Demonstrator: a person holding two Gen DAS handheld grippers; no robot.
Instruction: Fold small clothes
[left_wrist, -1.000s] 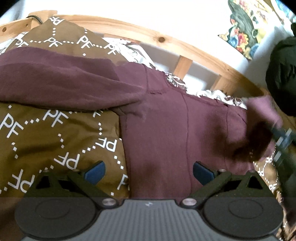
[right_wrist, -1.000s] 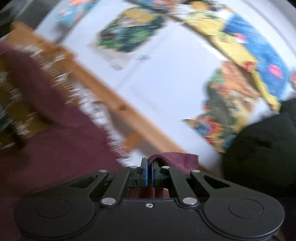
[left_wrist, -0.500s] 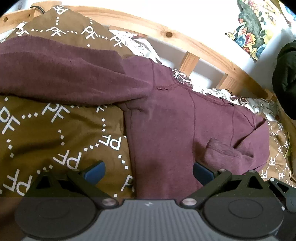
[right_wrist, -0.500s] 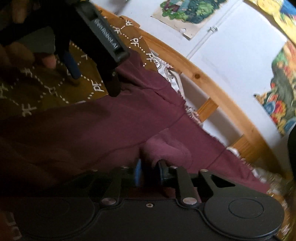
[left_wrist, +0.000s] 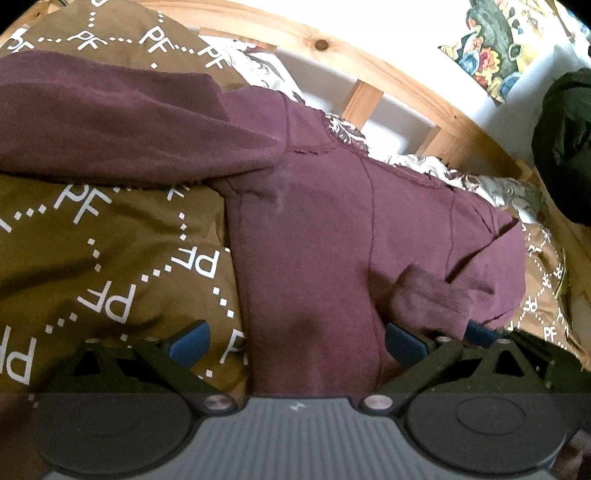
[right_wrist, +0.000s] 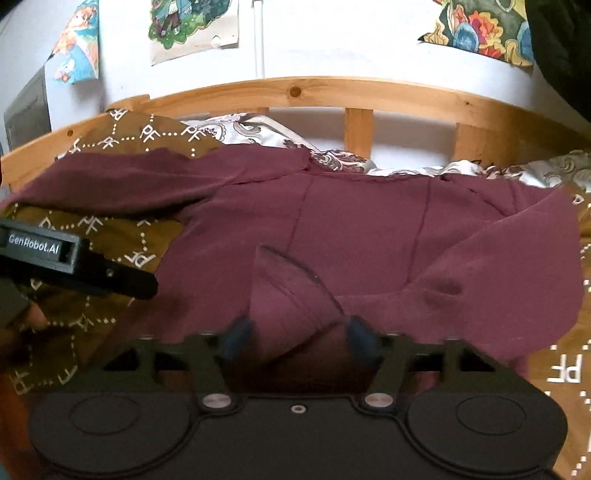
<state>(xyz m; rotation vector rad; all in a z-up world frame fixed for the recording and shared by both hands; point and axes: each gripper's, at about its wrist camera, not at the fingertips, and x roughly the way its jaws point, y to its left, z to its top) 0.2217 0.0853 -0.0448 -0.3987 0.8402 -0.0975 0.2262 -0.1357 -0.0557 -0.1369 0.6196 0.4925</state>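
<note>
Spread across the bed (right_wrist: 110, 140), sweater (left_wrist: 332, 221) with unfolded sleeve (left_wrist: 110, 122) running leftward, nearer wide-open left gripper (left_wrist: 295, 341); folded cuff (right_wrist: 291, 291) between parted fingers of right gripper (right_wrist: 295, 338).

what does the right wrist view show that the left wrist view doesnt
Only the right wrist view shows the left gripper's black body from outside, labelled GenRobot.AI, two cartoon posters on the wall, and the unfolded sleeve's full reach.

Only the left wrist view shows the left gripper, jaws open, straddling the shirt's edge, and the right gripper's blue tip at the folded cuff.

Both share the maroon shirt, brown PF blanket, wooden headboard and floral poster.
</note>
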